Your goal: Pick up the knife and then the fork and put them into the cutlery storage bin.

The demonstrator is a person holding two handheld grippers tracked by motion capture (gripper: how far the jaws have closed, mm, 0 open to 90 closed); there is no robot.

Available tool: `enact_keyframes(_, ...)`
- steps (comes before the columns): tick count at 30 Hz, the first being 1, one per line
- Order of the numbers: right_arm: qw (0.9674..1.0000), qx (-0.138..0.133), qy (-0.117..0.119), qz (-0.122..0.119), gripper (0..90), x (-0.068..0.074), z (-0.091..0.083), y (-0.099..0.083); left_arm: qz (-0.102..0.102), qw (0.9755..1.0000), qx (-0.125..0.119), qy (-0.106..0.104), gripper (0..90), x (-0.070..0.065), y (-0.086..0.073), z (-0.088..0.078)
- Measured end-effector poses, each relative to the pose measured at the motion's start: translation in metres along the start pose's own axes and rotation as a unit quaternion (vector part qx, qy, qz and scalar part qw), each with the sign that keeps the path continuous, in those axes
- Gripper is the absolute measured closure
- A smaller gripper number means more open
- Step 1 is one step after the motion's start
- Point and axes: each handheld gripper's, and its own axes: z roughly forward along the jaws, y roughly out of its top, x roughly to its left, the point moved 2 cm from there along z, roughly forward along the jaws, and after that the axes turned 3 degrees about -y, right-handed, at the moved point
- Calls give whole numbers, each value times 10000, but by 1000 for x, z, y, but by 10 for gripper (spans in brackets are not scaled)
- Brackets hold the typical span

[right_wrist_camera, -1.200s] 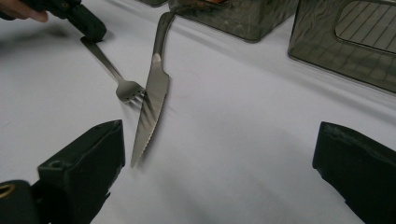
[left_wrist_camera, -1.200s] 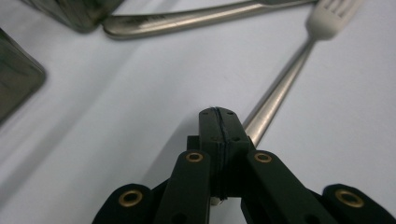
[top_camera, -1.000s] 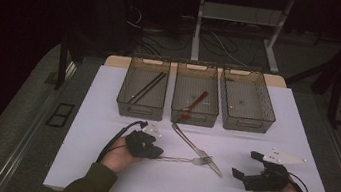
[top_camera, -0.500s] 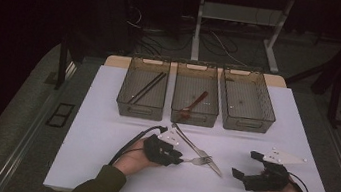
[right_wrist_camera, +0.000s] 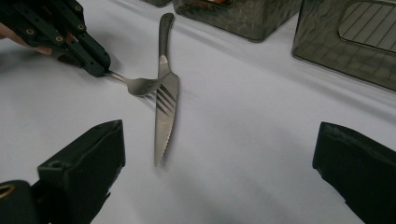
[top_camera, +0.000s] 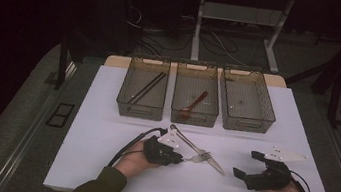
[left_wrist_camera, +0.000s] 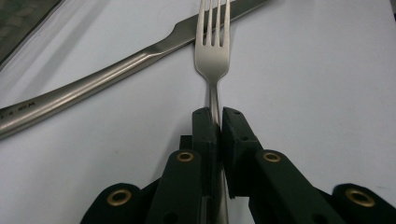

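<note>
The left tool (left_wrist_camera: 218, 122), jaws just closing, is pinching the shiny steel fork's (left_wrist_camera: 213, 51) thin handle, tines overlapping the serrated steel knife (right_wrist_camera: 164, 112); the right tool (right_wrist_camera: 219, 172) is gaping empty.

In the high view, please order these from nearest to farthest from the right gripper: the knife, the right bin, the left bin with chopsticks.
Measured from the right gripper, low at the table's right:
1. The knife, lying just left of it on the white table.
2. The right bin, behind it, at the row's right end.
3. The left bin holding chopsticks, far back at the left end.

White table (top_camera: 102, 137) bears knife (top_camera: 187, 142), fork (top_camera: 202, 157), three bins (top_camera: 194, 115).
</note>
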Motion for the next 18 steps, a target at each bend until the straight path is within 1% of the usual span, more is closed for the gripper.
enact_keyframes(3,9999,49,38,84,18,0,-1,3,-68,9999,-102,62,836,-1,1,-3)
enact_keyframes(4,9999,67,64,128,18,1,-1,4,-37,9999,-116,44,836,0,1,-6)
enact_keyframes(6,9997,75,124,211,18,3,1,8,-100,9996,-251,112,836,-1,4,-10)
enact_keyframes(9,9988,67,287,379,77,8,5,17,-131,9988,-424,211,835,-3,8,-16)
enact_keyframes(10,9987,83,324,398,113,11,7,19,-118,9986,-470,229,836,-3,10,-18)
enact_keyframes(11,9987,89,364,359,150,14,10,22,-195,9981,-535,251,836,-4,11,-19)
enact_keyframes(12,9984,97,405,371,157,17,13,24,-191,9977,-589,293,836,-5,13,-20)
enact_keyframes(13,9976,108,487,476,198,20,17,27,-211,9973,-627,328,836,-6,15,-21)
enact_keyframes(14,9969,99,596,507,235,22,20,30,-222,9968,-658,387,836,-7,17,-22)
enact_keyframes(15,9960,69,671,587,256,24,24,32,-238,9963,-703,439,836,-8,19,-22)
enact_keyframes(17,9938,58,824,745,338,27,31,38,-253,9954,-767,523,836,-9,23,-22)
enact_keyframes(18,9933,52,874,750,371,28,34,41,-262,9949,-798,555,836,-10,24,-21)
